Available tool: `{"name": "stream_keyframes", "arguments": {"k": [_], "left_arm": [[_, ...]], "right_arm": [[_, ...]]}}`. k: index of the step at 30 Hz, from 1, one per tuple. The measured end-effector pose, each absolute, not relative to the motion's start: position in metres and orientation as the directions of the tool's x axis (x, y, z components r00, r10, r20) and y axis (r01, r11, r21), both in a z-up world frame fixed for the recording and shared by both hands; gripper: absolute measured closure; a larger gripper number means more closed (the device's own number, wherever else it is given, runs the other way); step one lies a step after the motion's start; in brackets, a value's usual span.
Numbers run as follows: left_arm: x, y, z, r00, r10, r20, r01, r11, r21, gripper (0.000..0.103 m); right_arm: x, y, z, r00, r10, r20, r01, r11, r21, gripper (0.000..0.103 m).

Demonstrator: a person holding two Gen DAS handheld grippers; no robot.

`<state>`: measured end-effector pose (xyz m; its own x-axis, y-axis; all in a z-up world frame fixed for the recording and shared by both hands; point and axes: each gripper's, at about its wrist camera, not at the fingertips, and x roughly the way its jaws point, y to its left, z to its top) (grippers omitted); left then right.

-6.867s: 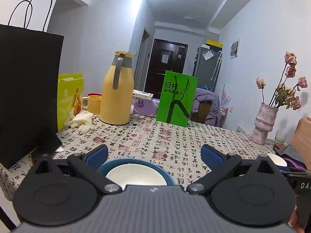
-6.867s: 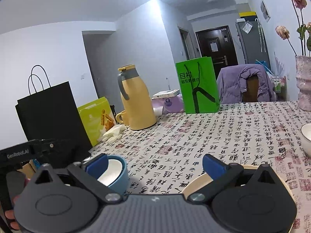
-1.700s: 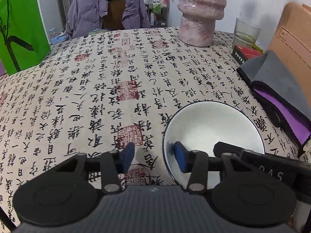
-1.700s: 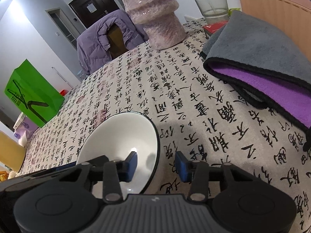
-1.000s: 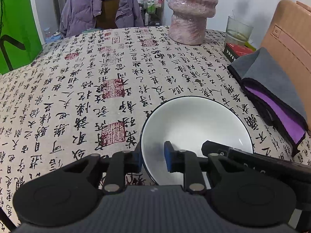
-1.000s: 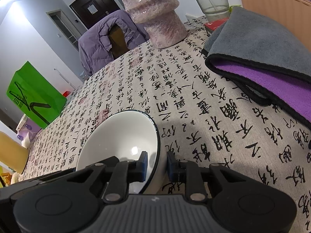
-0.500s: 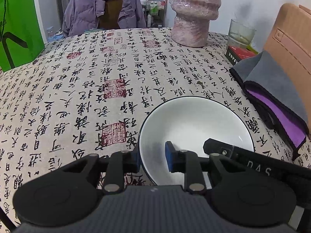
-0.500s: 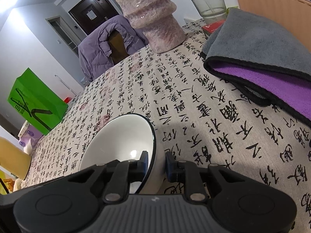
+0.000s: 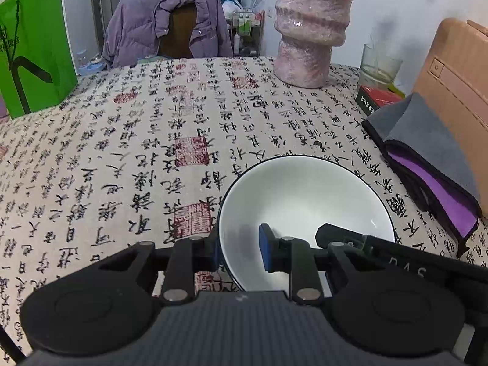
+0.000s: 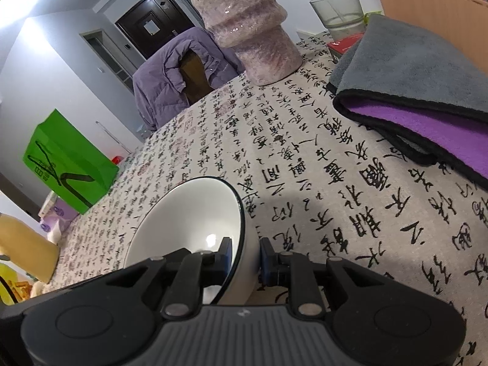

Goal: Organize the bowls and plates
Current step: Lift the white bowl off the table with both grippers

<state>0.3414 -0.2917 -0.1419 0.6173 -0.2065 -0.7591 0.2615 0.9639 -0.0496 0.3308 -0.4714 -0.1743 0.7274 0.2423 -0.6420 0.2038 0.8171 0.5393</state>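
- Calligraphy-print tablecloth (image 9: 128, 140) is covering the table; a chair draped with a purple jacket (image 9: 164, 27) is standing at the far edge.
- White bowl (image 9: 305, 201) with a dark rim is sitting near the table's near edge, empty inside, only a light glint on the glaze. In the right wrist view it is looking tilted (image 10: 189, 222), rim raised on the right gripper's side; can't tell if the base is off the cloth.
- Left gripper (image 9: 239, 251) is clamping the bowl's near-left rim: one blue pad inside the bowl, the other outside, fingers nearly together with just the wall between them.
- Right gripper (image 10: 245, 256) is doing the same on the opposite rim, fingers narrowed onto the wall, one pad inside and one outside.
- Right gripper's body is also showing in the left view, reaching across the bowl's right side.
- Pink textured vase (image 9: 311, 27) is standing well beyond the bowl; a clear glass (image 9: 378, 67) is sitting right of it, contents unclear.
- Folded grey-and-purple cloth (image 9: 427, 158) is lying just right of the bowl, apart from it.
- Green paper bag (image 9: 30, 45) is standing at far left.
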Motion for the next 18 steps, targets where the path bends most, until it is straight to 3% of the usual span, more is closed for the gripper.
{"name": "stream_keyframes", "arguments": {"k": [18], "left_arm": [[0.318, -0.281, -0.112, 0.686, -0.17, -0.708, 0.237, 0.972, -0.004, 0.079]], "right_arm": [[0.311, -0.454, -0.15, 0.793, 0.253, -0.554, 0.118, 0.829, 0.547, 0.084]]}}
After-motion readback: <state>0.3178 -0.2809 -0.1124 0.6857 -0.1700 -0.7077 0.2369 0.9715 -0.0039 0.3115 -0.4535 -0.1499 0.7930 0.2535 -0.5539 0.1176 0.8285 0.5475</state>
